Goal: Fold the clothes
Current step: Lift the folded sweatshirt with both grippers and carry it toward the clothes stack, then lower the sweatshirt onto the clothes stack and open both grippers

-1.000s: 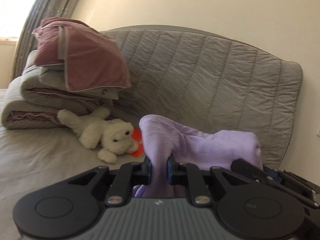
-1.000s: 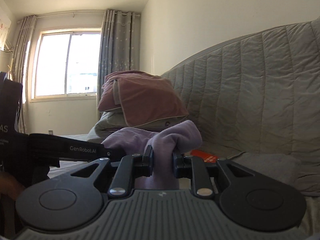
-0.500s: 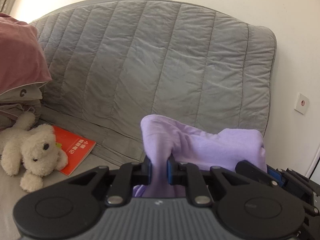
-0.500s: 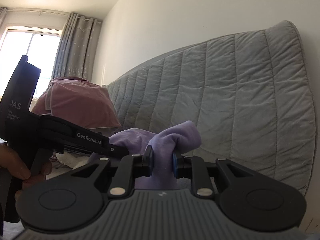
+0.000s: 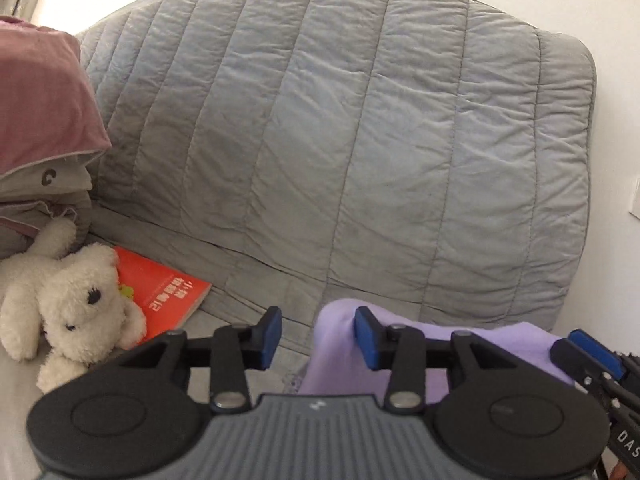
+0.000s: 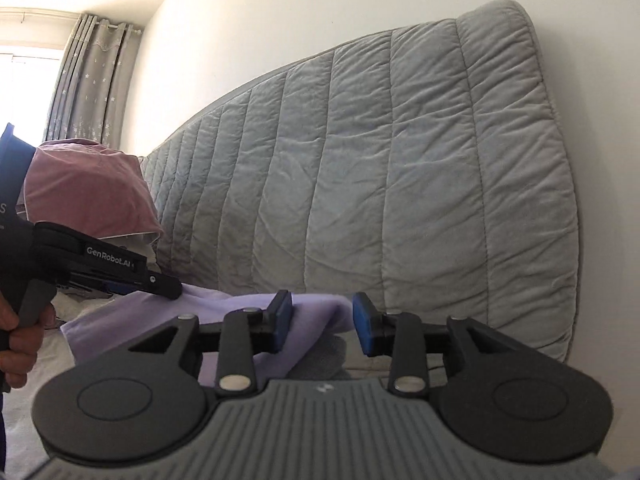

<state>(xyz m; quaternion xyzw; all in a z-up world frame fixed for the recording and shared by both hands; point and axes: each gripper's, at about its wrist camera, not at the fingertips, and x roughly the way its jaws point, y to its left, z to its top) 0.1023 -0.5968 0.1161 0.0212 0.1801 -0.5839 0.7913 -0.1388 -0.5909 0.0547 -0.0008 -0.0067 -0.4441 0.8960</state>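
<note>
I am watching the left hand-held gripper (image 5: 316,336) opening: its jaws are standing apart, the lavender garment (image 5: 340,356) lying between them against the right pad only. The right hand-held gripper (image 6: 322,322) is opening too, the cloth's fold draping between its parted pads. The garment is sitting on the bed (image 5: 248,328), near the grey quilted headboard (image 5: 360,140).

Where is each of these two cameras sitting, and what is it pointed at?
Left wrist view: sits on the left gripper, looking along its opening fingers, lilac garment loose between them, at the grey quilted headboard, toy dog and red book.
Right wrist view: sits on the right gripper, jaws also opening, facing the headboard; a hand shows holding the other gripper.
Both share garment, headboard and pink bedding.
</note>
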